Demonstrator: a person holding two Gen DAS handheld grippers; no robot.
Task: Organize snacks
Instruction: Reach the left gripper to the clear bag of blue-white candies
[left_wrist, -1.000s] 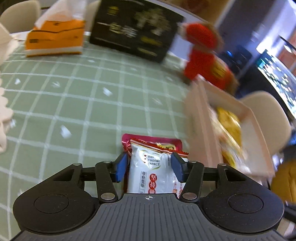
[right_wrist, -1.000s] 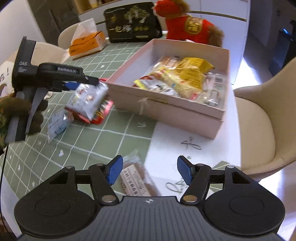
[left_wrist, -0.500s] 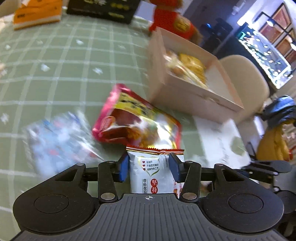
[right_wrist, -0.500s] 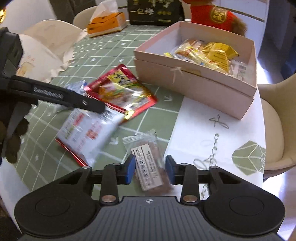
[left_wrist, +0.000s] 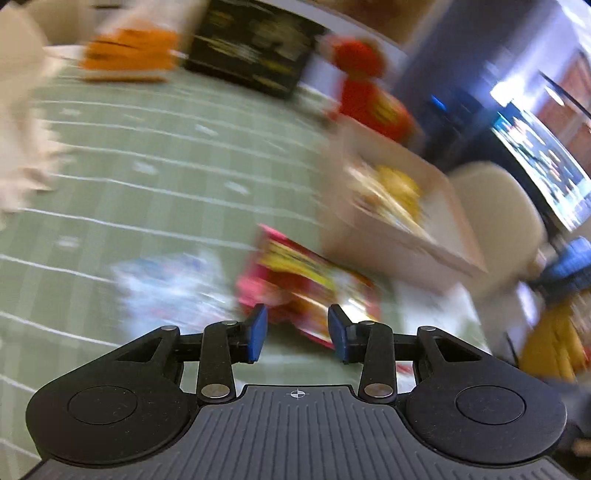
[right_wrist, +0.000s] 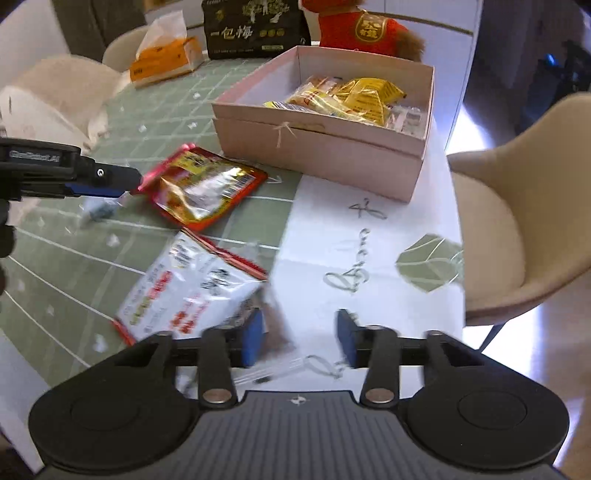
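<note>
A pink box (right_wrist: 317, 147) on the table holds several snack packets, a yellow one (right_wrist: 369, 96) among them; it shows blurred in the left wrist view (left_wrist: 399, 236). A red foil packet (right_wrist: 201, 186) lies in front of it, also in the left wrist view (left_wrist: 310, 280). A white packet (right_wrist: 192, 288) lies flat nearer to me. My left gripper (left_wrist: 297, 334) is open and empty above the table, and shows in the right wrist view (right_wrist: 110, 181). My right gripper (right_wrist: 299, 341) is open over a blurred clear-wrapped snack (right_wrist: 273, 325).
An orange tissue box (right_wrist: 166, 61), a black gift box (right_wrist: 255, 29) and a red plush toy (right_wrist: 362, 31) stand at the far side. A small clear packet (right_wrist: 99, 210) lies left of the red one. Beige chairs (right_wrist: 517, 214) ring the table.
My left gripper has opened and let go of the white packet, which now lies on the table. My right gripper, shut around the clear-wrapped snack half a second ago, has opened.
</note>
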